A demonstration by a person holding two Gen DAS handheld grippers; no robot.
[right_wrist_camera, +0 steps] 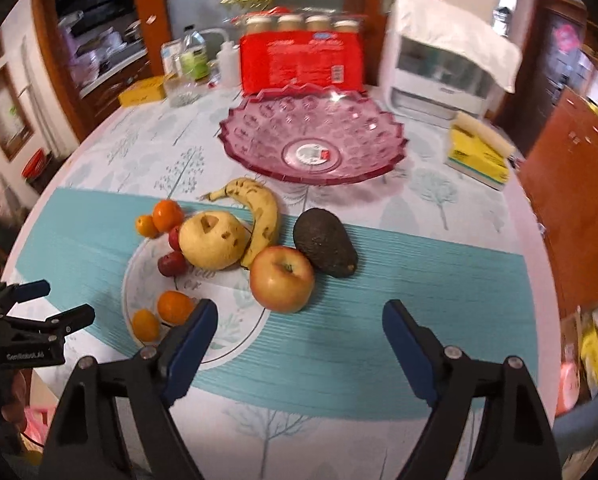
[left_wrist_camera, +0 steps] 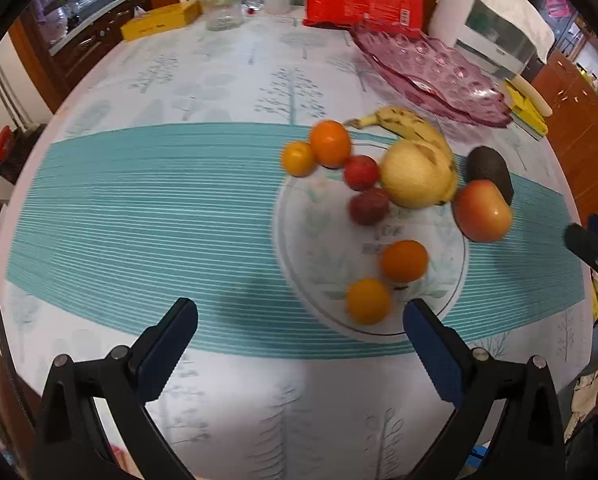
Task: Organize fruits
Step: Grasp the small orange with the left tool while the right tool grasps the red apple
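left gripper [left_wrist_camera: 299, 320] above the near edge of the teal placemat [left_wrist_camera: 139, 208], jaws spread wide, nothing between the blue pads, pointing down at bare mat just left of the white plate [left_wrist_camera: 307, 240]. right gripper [right_wrist_camera: 299, 320] likewise wide apart and empty, set over the mat in front of the apple [right_wrist_camera: 282, 279], its left finger overlapping the plate's near rim in the right wrist view. on the plate: two small orange citrus [left_wrist_camera: 403, 261] [left_wrist_camera: 368, 301] side by side near the front rim, two small red fruits [left_wrist_camera: 367, 205] [left_wrist_camera: 361, 173] behind them, a yellow pear [left_wrist_camera: 417, 176] with brown blemishes further back. banana [left_wrist_camera: 411, 128] curled around the far side of the pear and touching it. two more orange citrus [left_wrist_camera: 330, 143] [left_wrist_camera: 298, 158] at the plate's far left rim, touching each other. apple just off the plate's right edge, resting on the mat against the banana's end. dark avocado [right_wrist_camera: 325, 242] on the mat right beside the apple, on its far right. pink glass bowl [right_wrist_camera: 315, 136] empty, behind the fruit on the tree-patterned tablecloth [left_wrist_camera: 219, 72], well apart from the plate. beyond the bowl, a red package [right_wrist_camera: 299, 62] with jars behind it, a white appliance [right_wrist_camera: 439, 68] draped with cloth, a yellow box [right_wrist_camera: 145, 90] at far left, a yellow pack [right_wrist_camera: 479, 152] at right. slight motion blur in both views.
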